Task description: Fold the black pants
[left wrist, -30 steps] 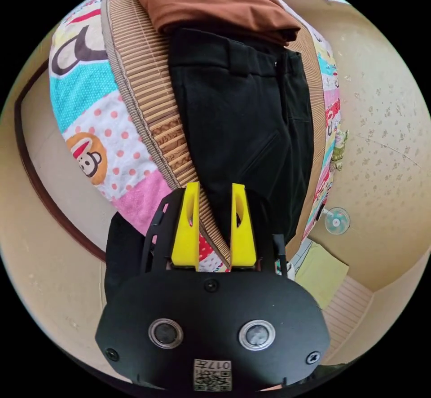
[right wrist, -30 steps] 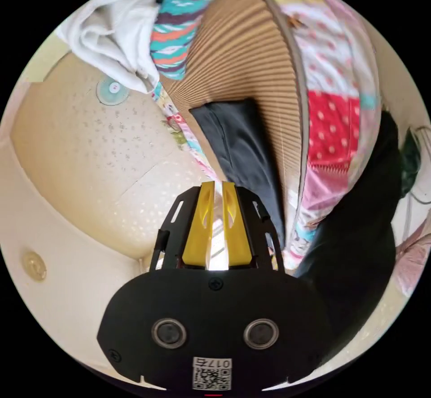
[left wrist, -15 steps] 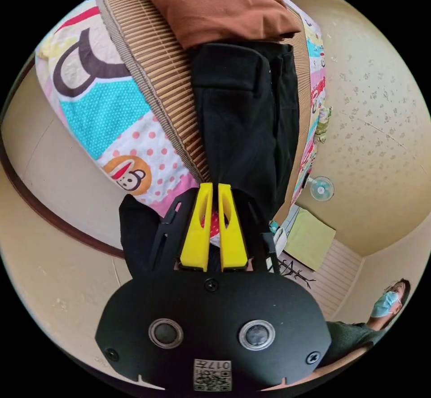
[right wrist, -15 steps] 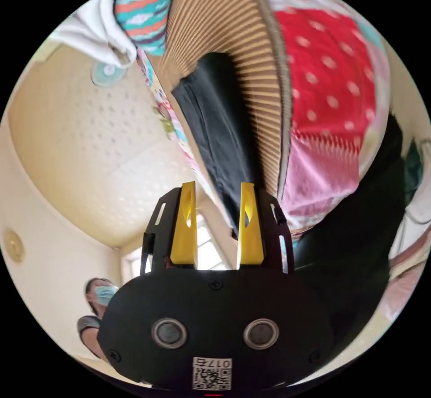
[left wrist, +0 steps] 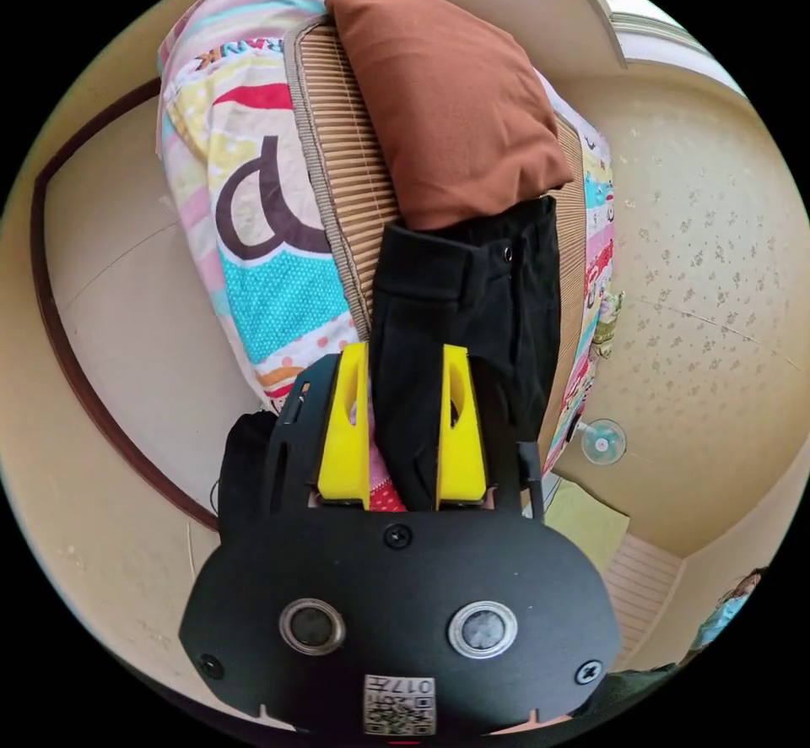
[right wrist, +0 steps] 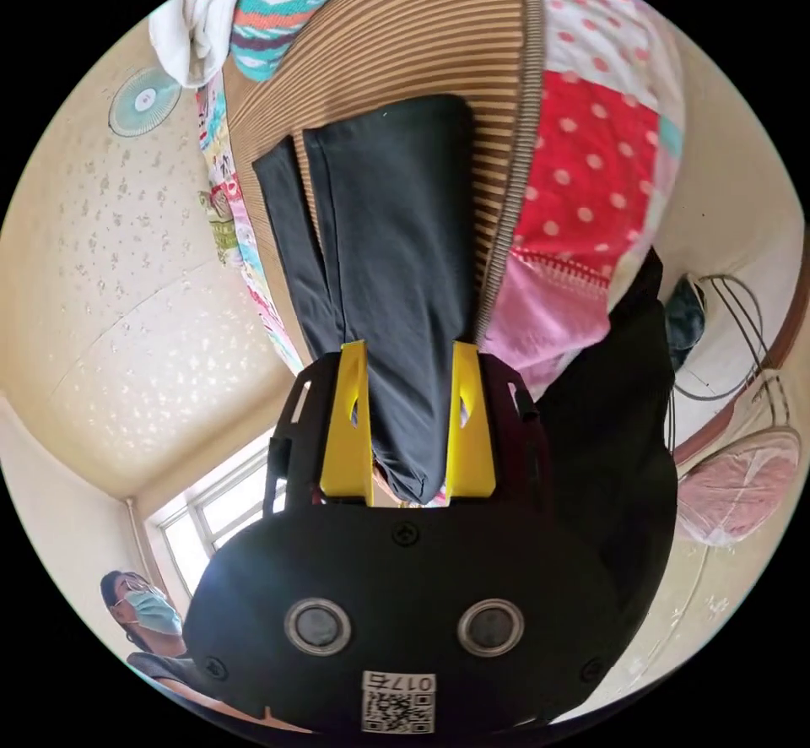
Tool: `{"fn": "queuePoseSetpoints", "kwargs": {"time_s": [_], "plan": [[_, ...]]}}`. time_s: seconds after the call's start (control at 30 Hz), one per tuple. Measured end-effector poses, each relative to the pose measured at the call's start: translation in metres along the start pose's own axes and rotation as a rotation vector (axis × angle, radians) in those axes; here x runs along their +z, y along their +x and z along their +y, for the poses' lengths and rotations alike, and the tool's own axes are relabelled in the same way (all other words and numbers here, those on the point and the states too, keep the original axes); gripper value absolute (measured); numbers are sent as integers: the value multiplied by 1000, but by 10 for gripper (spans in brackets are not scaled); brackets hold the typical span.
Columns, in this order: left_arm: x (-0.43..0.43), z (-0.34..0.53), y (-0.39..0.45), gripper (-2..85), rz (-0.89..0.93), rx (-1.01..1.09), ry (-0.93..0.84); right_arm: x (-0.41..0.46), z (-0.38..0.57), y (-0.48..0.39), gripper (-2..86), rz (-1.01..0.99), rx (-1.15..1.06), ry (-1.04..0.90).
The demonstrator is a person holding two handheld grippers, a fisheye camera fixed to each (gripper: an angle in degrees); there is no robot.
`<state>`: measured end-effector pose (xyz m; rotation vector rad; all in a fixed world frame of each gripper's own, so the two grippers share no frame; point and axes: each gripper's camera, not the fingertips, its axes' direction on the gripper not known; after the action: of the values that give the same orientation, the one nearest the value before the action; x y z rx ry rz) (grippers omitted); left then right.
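The black pants [left wrist: 472, 300] lie on a striped bamboo mat [left wrist: 337, 123] on the bed, and their waistband end touches a brown pillow [left wrist: 447, 98]. My left gripper [left wrist: 407, 351] is open, and a hanging fold of the pants near the waist runs down between its yellow jaws. In the right gripper view the two legs of the pants [right wrist: 396, 216] stretch along the mat [right wrist: 405, 39], one leg offset to the side. My right gripper [right wrist: 409, 347] is open, with the wider leg's end lying between its jaws.
A colourful patchwork quilt [left wrist: 261, 216] [right wrist: 591, 157] covers the bed beside the mat. Piled clothes [right wrist: 253, 5] sit at the mat's far end. A small fan [left wrist: 601, 444] [right wrist: 139, 98] stands on the speckled floor [left wrist: 717, 258]. A masked person [right wrist: 143, 613] stands by a window.
Both cameras swung. The left jaws went from nearly shut to open with the pants' fold between them. The right gripper moved onto the leg end, which now lies deep between its jaws.
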<state>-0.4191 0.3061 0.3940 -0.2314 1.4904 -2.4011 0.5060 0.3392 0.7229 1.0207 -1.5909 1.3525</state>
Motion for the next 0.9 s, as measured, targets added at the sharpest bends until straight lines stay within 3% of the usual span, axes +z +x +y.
{"fn": "queuePoseSetpoints", "kwargs": {"time_s": [0.17,0.27,0.33,0.4,0.47,0.53,0.9], "plan": [[25,-16,1,99,-4,39,-98,-10,21,24,138,-78,79,69],[32,-18,-15,55,110,12,-249,-8,31,35,140,-160,89,101],[14,-15,-13,48,121,66,-243,-3,37,41,143,-176,109,118],[-7,-5,-5,45,219,183,-227,3,46,45,150,-138,145,148],[-22,12,-5,44,473,228,-272,10,50,45,158,-139,135,165],[-36,27,-2,44,556,250,-255,17,51,42,165,-127,124,178],[-54,49,8,44,743,152,-144,39,51,-26,123,250,-49,96]]}}
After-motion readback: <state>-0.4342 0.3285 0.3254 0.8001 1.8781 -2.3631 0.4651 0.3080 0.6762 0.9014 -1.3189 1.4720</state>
